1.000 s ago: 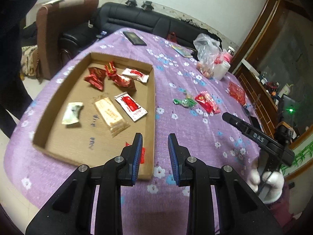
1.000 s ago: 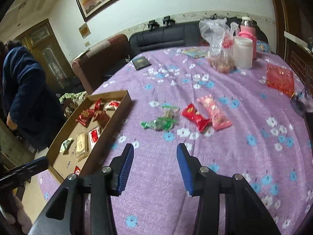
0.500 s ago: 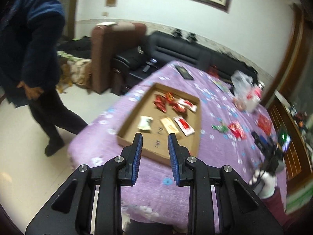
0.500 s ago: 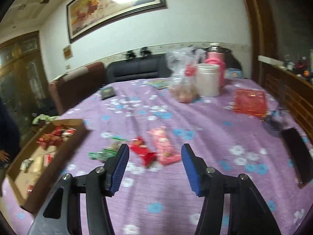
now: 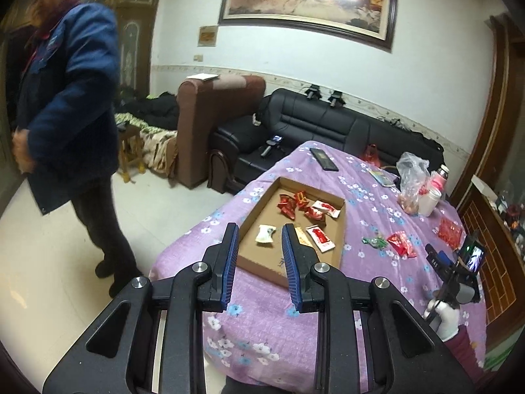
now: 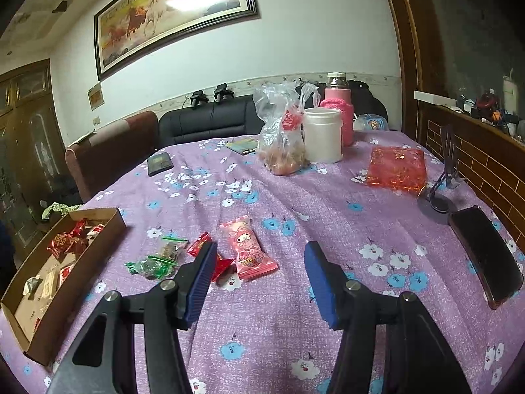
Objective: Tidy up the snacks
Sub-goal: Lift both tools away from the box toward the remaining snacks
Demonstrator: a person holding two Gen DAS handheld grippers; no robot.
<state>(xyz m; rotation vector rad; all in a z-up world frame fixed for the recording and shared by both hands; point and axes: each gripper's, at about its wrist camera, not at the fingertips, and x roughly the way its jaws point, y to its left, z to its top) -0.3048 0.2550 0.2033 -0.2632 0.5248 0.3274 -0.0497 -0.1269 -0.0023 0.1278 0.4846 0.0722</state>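
Observation:
A shallow cardboard tray (image 5: 342, 226) lies on the purple flowered table. It holds red wrapped sweets (image 5: 288, 205), a white and red packet (image 5: 321, 238) and a pale packet (image 5: 265, 234). My left gripper (image 5: 260, 229) hangs high, back from the table's near edge. Its jaws are nearly together with nothing between them. Right of the tray (image 6: 98, 243) lie a pink packet (image 6: 249, 252), a red packet (image 6: 203, 248) and green-wrapped sweets (image 6: 154, 264). My right gripper (image 6: 261, 246) hovers just short of them, open and empty.
A plastic bag (image 6: 282, 144), white jar (image 6: 323, 134), pink bottle (image 6: 341, 115) and red pouch (image 6: 397, 169) stand at the back. A phone (image 6: 485, 256) and stand (image 6: 439, 197) are on the right. A person in a blue jacket (image 5: 65, 98) stands left of the table.
My left gripper has drawn back and upward from the tray, so the room and the person now show. My right gripper's jaws have spread wider, and its view has turned right, away from the tray.

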